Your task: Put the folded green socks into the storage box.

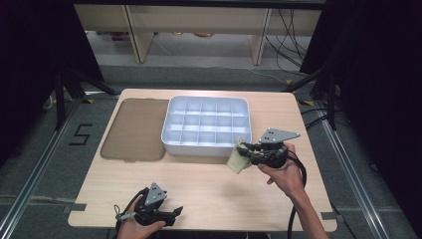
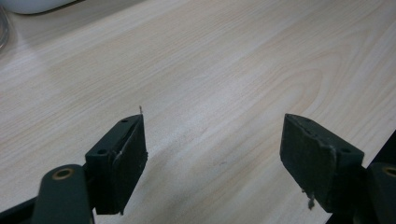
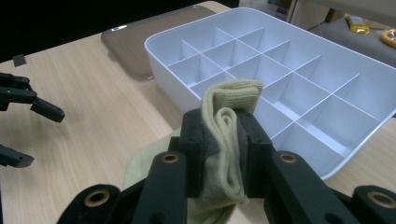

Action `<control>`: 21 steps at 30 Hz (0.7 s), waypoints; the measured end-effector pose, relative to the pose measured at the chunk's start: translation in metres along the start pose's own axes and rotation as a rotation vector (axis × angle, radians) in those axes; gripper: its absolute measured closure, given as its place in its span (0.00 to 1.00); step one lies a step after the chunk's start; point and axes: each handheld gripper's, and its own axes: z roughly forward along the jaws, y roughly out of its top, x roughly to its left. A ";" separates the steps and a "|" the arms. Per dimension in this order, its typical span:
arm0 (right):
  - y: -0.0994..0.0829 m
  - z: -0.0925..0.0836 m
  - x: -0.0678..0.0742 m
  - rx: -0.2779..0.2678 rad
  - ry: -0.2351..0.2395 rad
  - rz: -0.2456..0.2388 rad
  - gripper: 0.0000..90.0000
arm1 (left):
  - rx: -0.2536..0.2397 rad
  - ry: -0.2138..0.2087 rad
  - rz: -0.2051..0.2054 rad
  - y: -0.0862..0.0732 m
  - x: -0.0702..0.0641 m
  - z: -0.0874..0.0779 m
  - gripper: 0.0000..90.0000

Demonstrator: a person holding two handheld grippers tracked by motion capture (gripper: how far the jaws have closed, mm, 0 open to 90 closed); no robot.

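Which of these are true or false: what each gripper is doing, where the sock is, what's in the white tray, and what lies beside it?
1. The right gripper is clamped on a folded pale yellow-green sock. True.
2. The left gripper holds a second sock. False: its jaws stand open over bare table.
3. The white divided tray already has socks in several compartments. False: the compartments in sight are empty.
4. A brown translucent lid lies flat beside the tray. True.
5. The sock is near the tray's corner closest to the right hand. True.
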 end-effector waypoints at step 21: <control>0.018 0.008 -0.018 0.013 -0.083 -0.022 0.83 | 0.009 -0.019 -0.009 0.000 -0.002 -0.001 0.25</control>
